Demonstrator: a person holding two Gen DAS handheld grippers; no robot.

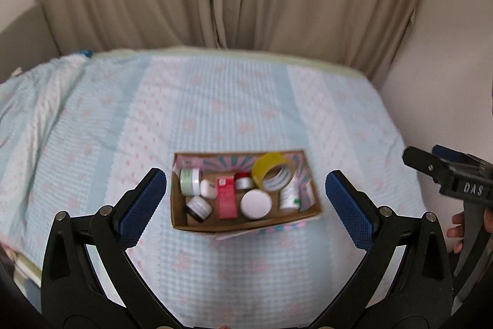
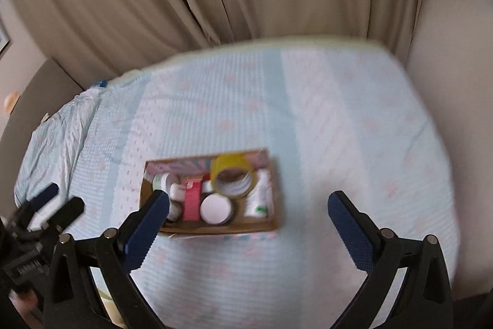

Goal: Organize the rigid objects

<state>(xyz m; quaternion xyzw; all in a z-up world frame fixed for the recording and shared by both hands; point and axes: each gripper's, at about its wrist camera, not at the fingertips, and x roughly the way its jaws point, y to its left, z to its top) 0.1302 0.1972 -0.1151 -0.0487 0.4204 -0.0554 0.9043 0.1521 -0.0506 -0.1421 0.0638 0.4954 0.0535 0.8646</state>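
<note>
Bedspread (image 1: 246,100) bears filled box (image 1: 246,222); grippers spread.

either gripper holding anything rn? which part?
Nothing held. Left gripper and right gripper are both open and empty, above the bed; all items sit in the cardboard box.

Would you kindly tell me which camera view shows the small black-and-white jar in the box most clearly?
The left wrist view: the small black-and-white jar lies fully visible in the cardboard box. In the right wrist view, the right tongs' left finger hides nearly all of it.
</note>
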